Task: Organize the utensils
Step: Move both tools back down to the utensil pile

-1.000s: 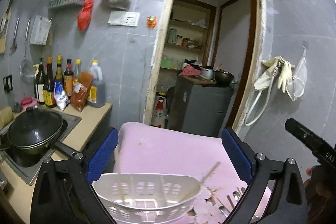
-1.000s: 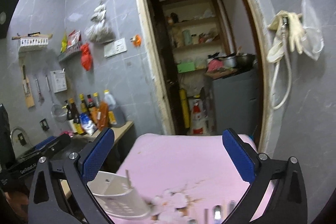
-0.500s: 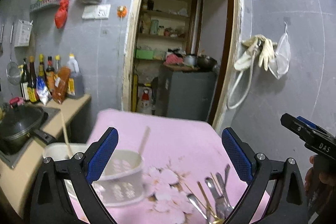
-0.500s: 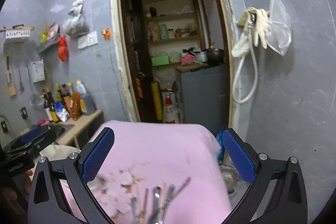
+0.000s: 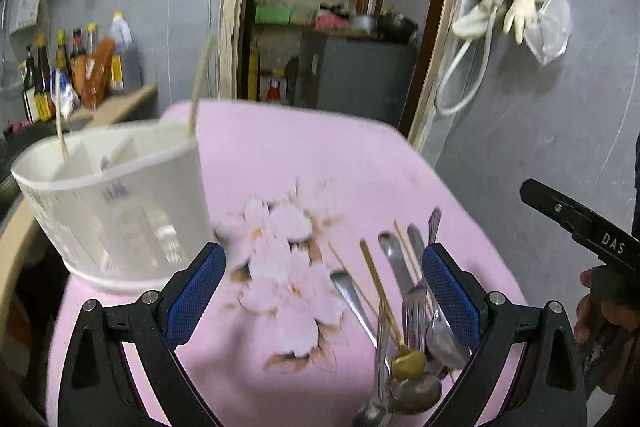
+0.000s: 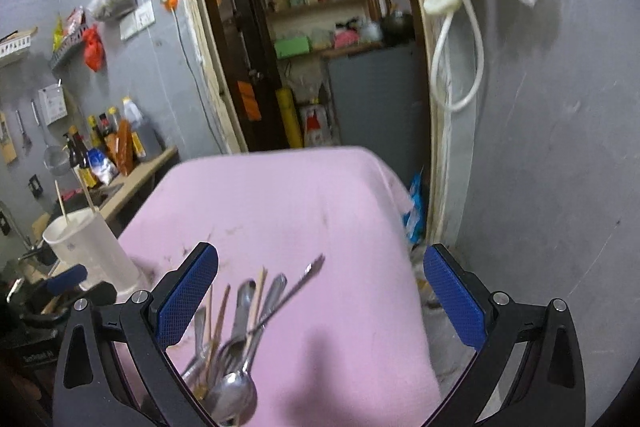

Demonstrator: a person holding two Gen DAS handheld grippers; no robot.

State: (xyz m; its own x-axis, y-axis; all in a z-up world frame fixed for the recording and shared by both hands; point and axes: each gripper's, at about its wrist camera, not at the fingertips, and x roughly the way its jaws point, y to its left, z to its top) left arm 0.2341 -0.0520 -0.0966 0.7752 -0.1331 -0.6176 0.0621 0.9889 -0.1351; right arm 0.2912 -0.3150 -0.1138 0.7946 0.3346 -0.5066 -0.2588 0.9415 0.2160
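Jaws of both grippers gape wide; utensils (image 5: 404, 311) pile near tablecloth (image 5: 280, 155) front edge.

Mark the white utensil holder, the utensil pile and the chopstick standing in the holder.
utensil holder (image 5: 120, 211): left wrist view, front wall.
utensil pile (image 5: 404, 311): left wrist view, fork handle mid-pile.
chopstick (image 5: 60, 123): left wrist view, shaft above rim.

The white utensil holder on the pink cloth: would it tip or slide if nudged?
The white utensil holder looks like thin plastic, probably light. It holds only two chopsticks, so little ballast; a nudge may slide or tip it. The pink cloth could bunch underneath.
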